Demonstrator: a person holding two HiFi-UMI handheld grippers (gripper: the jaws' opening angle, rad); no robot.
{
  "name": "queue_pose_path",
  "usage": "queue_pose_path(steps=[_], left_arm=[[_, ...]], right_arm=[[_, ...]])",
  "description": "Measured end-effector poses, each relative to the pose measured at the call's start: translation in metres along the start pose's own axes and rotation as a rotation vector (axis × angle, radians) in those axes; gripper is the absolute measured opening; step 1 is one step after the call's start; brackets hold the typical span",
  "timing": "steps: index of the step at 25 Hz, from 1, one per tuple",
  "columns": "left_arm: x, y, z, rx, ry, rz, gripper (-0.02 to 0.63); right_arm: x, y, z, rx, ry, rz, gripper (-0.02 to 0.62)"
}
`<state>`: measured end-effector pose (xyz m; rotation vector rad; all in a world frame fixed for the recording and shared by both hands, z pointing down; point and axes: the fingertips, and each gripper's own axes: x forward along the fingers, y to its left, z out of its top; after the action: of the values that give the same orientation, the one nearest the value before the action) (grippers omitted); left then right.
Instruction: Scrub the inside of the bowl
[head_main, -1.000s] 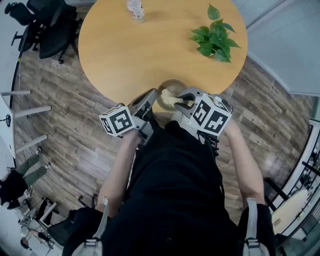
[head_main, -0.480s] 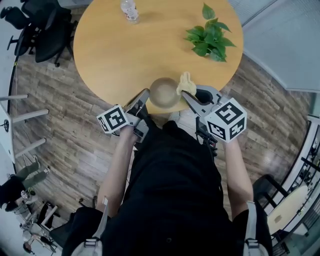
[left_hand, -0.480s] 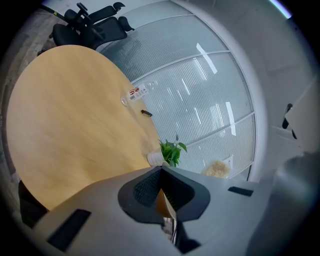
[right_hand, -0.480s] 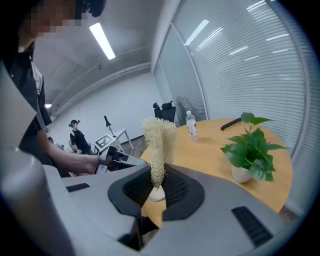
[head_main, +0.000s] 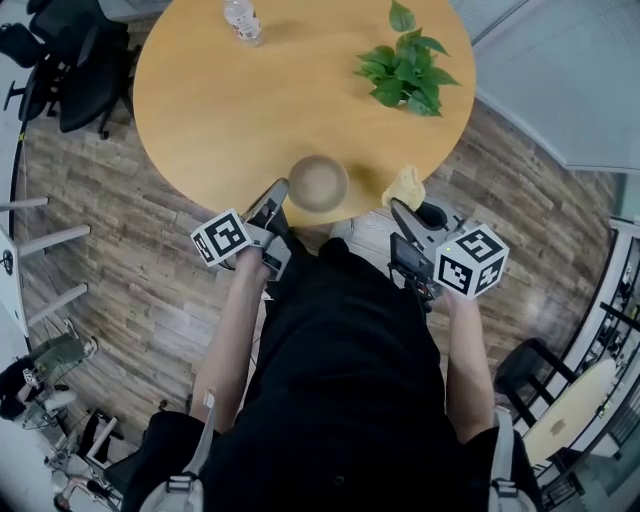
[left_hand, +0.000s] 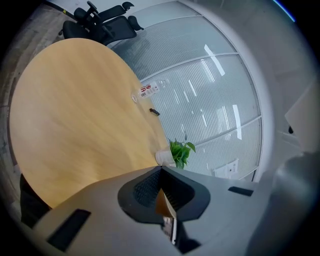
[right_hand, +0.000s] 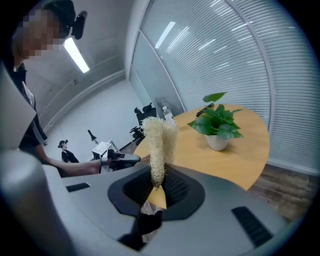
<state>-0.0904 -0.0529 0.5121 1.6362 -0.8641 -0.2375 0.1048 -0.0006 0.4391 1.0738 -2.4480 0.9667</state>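
A tan bowl (head_main: 318, 183) sits upright on the round wooden table (head_main: 250, 110), close to its near edge. My left gripper (head_main: 276, 193) is at the bowl's left side with its jaws shut. Nothing shows between them in the left gripper view (left_hand: 161, 171), and the bowl is out of that view. My right gripper (head_main: 402, 206) is off to the right of the bowl, at the table's edge. It is shut on a pale yellow fibrous scrubber (head_main: 405, 186), which sticks up from the closed jaws (right_hand: 156, 182) as a scrubber (right_hand: 159, 142) clear of the bowl.
A potted green plant (head_main: 402, 62) stands at the table's far right, and a water bottle (head_main: 241, 20) at its far edge. Black office chairs (head_main: 60, 70) stand on the wood floor to the left. The person's dark clothing fills the lower middle.
The right gripper has lifted the scrubber out of the bowl and carried it right to the table's edge, rolling as it went. The left gripper has sunk a little beside the bowl.
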Motion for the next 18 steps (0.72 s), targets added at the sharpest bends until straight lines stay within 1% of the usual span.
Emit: queue_pose_path(steps=[3,6,7,11,15,18], left_arm=[[0.003,0.013,-0.004,0.014,0.004,0.034,0.011],[0.006,0.028,-0.011,0.08,0.034,0.09,0.011],[0.007,0.032,-0.013,0.09,0.04,0.103,0.011],[0.011,0.046,-0.019,0.07,0.043,0.122,0.011],[0.015,0.051,-0.023,0.032,0.031,0.122,0.012],[0.016,0.053,-0.023,0.033,0.022,0.123,0.012]], right_arm=[[-0.01,-0.01,-0.011,0.017,0.015,-0.038,0.041],[-0.012,-0.014,-0.017,0.029,0.02,-0.054,0.041],[-0.013,-0.014,-0.018,0.035,0.018,-0.057,0.041],[-0.018,-0.019,-0.022,0.049,0.017,-0.076,0.041],[-0.024,-0.023,-0.029,0.063,0.028,-0.089,0.041],[-0.024,-0.022,-0.028,0.073,0.018,-0.089,0.041]])
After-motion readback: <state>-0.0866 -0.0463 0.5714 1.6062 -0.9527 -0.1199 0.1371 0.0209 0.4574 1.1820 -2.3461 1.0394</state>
